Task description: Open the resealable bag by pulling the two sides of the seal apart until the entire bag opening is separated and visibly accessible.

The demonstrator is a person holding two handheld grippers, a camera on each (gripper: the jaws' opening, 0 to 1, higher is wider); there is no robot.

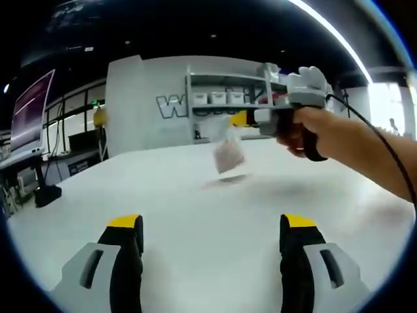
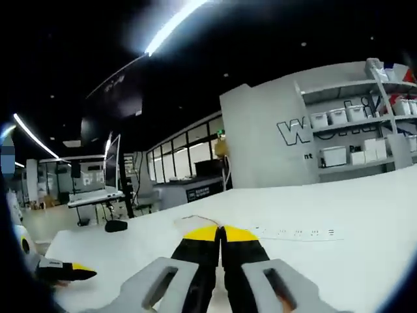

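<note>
A small clear resealable bag [image 1: 228, 153], blurred, hangs a little above the white table [image 1: 195, 261] in the left gripper view. My right gripper [image 1: 246, 119], held by a hand, comes in from the right and is shut on the bag's top edge. My left gripper [image 1: 212, 225] stands low over the near table, jaws wide open, with nothing between them, well short of the bag. In the right gripper view the right gripper [image 2: 221, 233] has its yellow tips pressed together; the bag's body is hidden below them. The left gripper [image 2: 62, 270] shows at the lower left.
Grey shelves with white bins [image 1: 221, 98] stand behind the table against a white wall. A monitor [image 1: 29, 107] and a dark stand [image 1: 47, 194] sit at the left edge. A long white strip [image 2: 296, 232] and a dark object [image 2: 116, 225] lie on the table.
</note>
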